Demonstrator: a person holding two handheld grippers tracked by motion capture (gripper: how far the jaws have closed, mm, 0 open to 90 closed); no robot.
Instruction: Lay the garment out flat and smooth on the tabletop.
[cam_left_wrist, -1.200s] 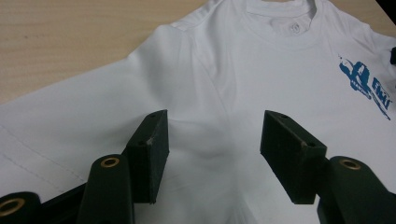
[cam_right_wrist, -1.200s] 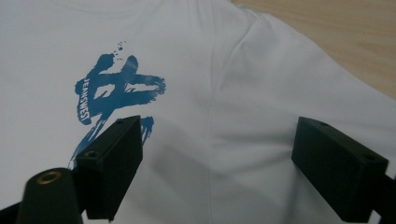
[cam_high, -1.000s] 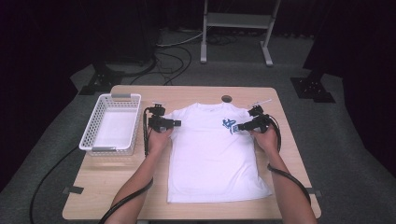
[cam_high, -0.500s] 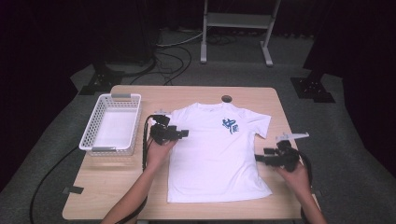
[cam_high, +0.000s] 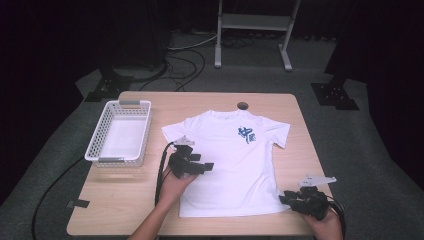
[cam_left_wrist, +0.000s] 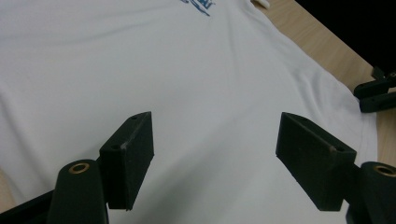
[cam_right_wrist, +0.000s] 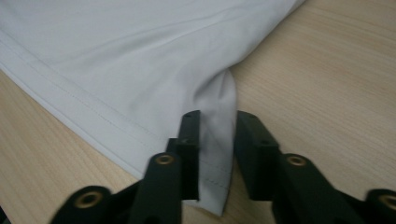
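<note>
A white t-shirt (cam_high: 235, 160) with a small blue print (cam_high: 246, 134) lies flat, face up, on the wooden table (cam_high: 120, 200). My left gripper (cam_high: 206, 166) hovers over the shirt's left side, pointing right. In the left gripper view it (cam_left_wrist: 217, 144) stands wide open above bare white cloth (cam_left_wrist: 187, 70). My right gripper (cam_high: 285, 197) is at the shirt's bottom right corner near the table's front edge. In the right gripper view its jaws (cam_right_wrist: 217, 135) pinch the hem corner (cam_right_wrist: 215, 116), and the cloth rises in a fold between them.
A white plastic basket (cam_high: 95, 145) stands at the table's left side. A small round hole (cam_high: 243, 106) sits near the far edge, above the collar. Bare wood shows right of the shirt (cam_right_wrist: 327, 70). The right gripper's tips (cam_left_wrist: 376, 91) appear far off in the left gripper view.
My right gripper has left the right sleeve, travelled down to the bottom right hem corner and shut on it. My left gripper has drifted toward the near edge over the shirt's left side.
</note>
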